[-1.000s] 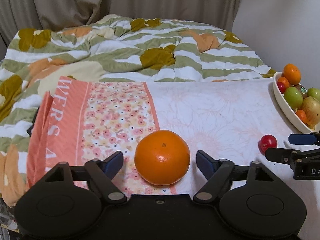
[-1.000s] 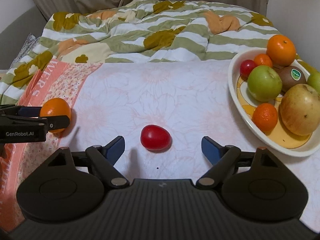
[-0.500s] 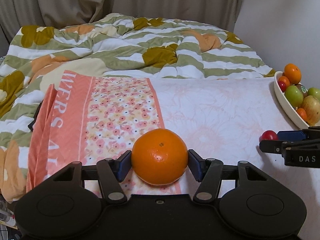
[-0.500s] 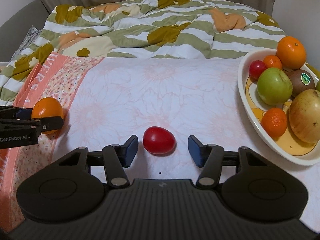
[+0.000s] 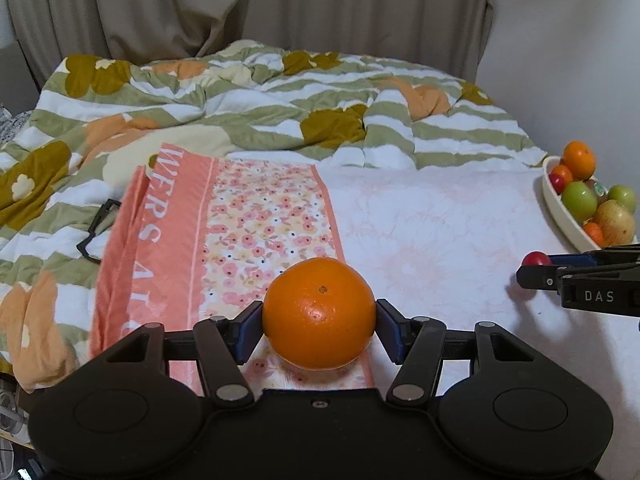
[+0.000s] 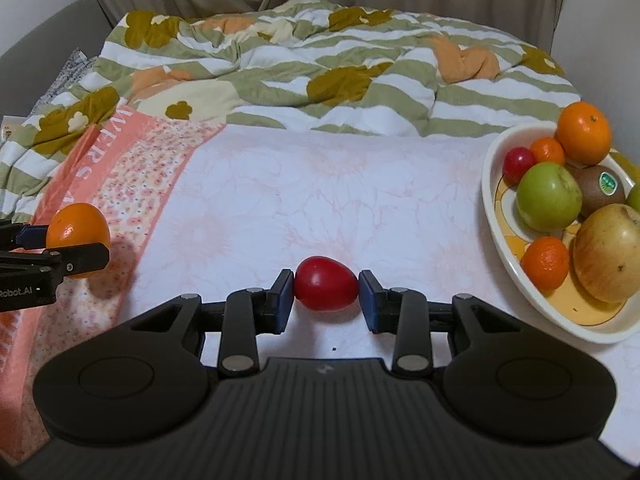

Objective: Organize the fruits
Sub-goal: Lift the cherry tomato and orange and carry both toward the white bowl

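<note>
My left gripper (image 5: 319, 330) is shut on a large orange (image 5: 319, 312), just above the flowered orange towel (image 5: 256, 232); the orange also shows in the right wrist view (image 6: 78, 232). My right gripper (image 6: 326, 294) is shut on a small red tomato (image 6: 326, 283), low over the white sheet; the tomato shows in the left wrist view (image 5: 538, 259). A cream fruit plate (image 6: 490, 184) at the right holds oranges, green apples, a kiwi, a yellow apple and a red tomato; it also shows in the left wrist view (image 5: 554, 204).
A rumpled green, white and orange quilt (image 5: 260, 108) covers the far half of the bed. A black clip (image 5: 96, 232) lies left of the towel. Curtains (image 5: 280, 4) and a wall stand behind. White flowered sheet (image 6: 320, 200) lies between the grippers and the plate.
Both grippers closed: the left on the orange, the right on the red tomato. Both cameras rose slightly and the left gripper lifted the orange a little.
</note>
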Demonstrator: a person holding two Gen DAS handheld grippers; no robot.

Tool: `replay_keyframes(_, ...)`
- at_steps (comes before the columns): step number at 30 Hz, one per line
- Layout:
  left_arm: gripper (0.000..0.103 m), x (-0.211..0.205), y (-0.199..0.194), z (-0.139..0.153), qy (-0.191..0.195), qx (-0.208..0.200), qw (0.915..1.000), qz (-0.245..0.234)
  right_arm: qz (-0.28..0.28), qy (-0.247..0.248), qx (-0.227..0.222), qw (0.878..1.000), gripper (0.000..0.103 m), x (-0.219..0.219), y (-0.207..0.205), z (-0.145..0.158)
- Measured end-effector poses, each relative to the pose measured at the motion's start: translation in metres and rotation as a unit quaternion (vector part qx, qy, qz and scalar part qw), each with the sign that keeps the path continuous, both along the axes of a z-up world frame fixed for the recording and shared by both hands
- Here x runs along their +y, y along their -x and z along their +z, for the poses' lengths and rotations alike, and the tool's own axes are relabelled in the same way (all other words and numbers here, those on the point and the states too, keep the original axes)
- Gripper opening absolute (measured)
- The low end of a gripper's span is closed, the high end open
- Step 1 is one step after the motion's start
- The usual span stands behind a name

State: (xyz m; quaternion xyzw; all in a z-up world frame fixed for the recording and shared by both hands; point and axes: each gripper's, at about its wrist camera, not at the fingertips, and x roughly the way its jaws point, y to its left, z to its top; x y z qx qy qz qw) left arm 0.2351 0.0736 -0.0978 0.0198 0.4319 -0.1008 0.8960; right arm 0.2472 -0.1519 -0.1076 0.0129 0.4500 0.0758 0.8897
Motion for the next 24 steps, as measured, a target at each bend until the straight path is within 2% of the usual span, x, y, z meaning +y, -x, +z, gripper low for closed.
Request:
replay_keyframes(13, 0.063, -0.021, 0.042, 0.05, 0.031, -0.049, 0.998, -0.023, -0.031, 0.003, -0.047, 0.998, 0.05, -0.019, 0.048, 0.05)
replay_keyframes(19, 0.063, -0.051, 0.056, 0.071, 0.035, -0.071, 0.9957, -0.049, -0.052, 0.0, -0.067, 0.996, 0.05, -0.048, 0.072, 0.07)
replay_keyframes(24, 0.063, -0.084, 0.068, 0.086, 0.037, -0.092, 0.9939, -0.049, -0.055, -0.005, -0.086, 0.995, 0.05, -0.085, 0.088, 0.084)
